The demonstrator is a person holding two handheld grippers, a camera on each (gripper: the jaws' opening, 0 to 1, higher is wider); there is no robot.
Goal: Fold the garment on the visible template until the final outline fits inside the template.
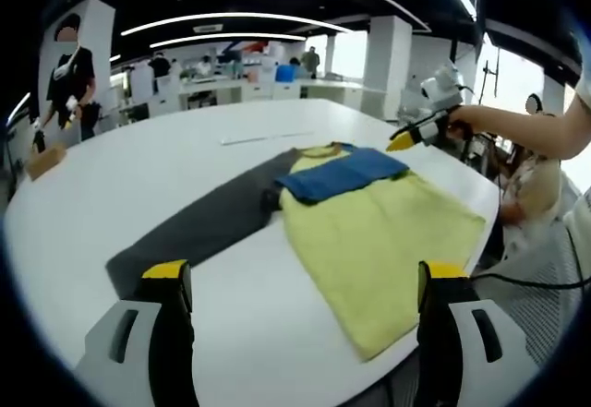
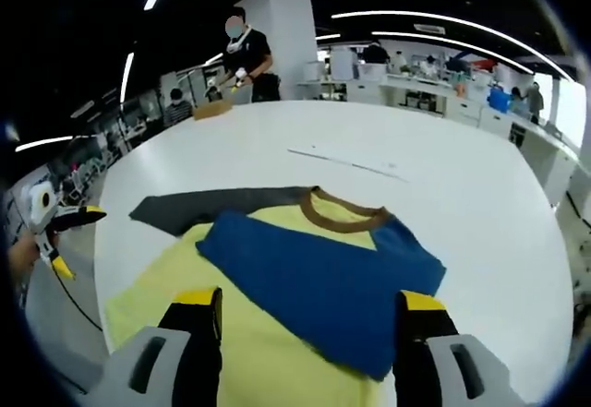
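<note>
My left gripper [image 1: 300, 307] hangs with its jaws spread wide above the white table [image 1: 138, 185], holding nothing. My right gripper [image 2: 309, 333] is just as open over the shirt [image 2: 277, 287], a yellow one whose blue sleeves are folded across its chest. It lies partly over the dark grey template [image 1: 194, 227].

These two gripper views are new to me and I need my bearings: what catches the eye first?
A yellow T-shirt with blue sleeves folded across its chest lies on a white table, partly over a dark grey template. Both grippers hang open above the table's edge, holding nothing.
</note>
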